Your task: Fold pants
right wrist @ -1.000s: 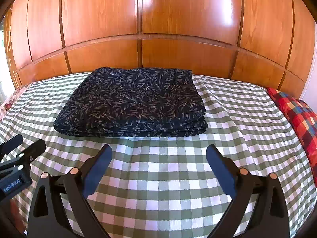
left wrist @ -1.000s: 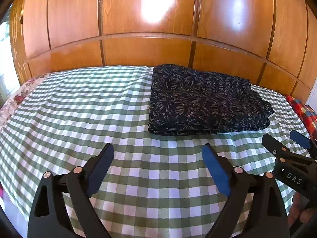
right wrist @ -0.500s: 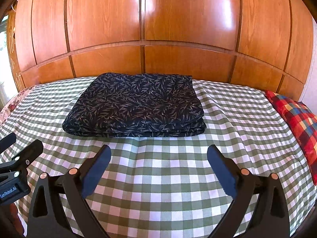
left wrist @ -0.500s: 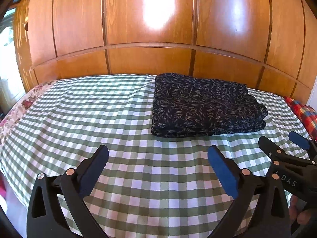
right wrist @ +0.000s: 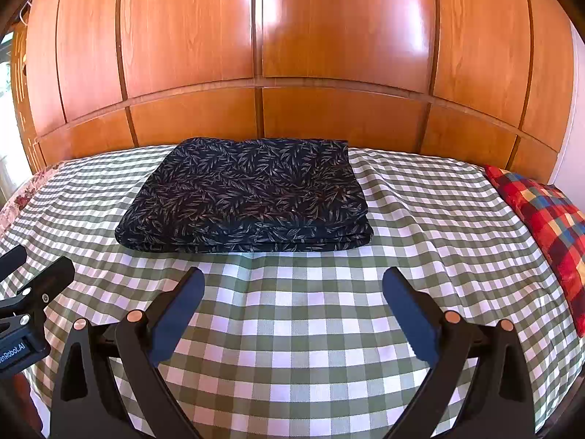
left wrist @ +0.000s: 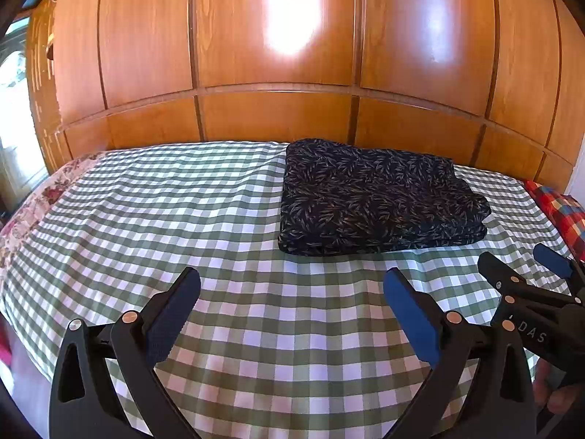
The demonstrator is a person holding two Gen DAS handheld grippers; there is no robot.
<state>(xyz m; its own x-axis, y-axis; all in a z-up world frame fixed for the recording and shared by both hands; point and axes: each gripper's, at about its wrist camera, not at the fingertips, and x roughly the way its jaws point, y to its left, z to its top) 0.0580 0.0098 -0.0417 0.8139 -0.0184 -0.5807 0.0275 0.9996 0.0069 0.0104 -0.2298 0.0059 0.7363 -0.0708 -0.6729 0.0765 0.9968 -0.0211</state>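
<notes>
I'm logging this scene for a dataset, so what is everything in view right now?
pants: one, dark with leaf print, folded flat on the bed's far side.
checked sheet: one, green and white, covering the bed.
plaid cushion: one, red, blue and yellow, at the bed's right edge.
floral cloth: one, pink on cream, at the left edge.
wooden panels: several, orange-brown, behind the bed.
left tool: one, black with blue pads, open, empty.
right tool: one, same, open, empty.
</notes>
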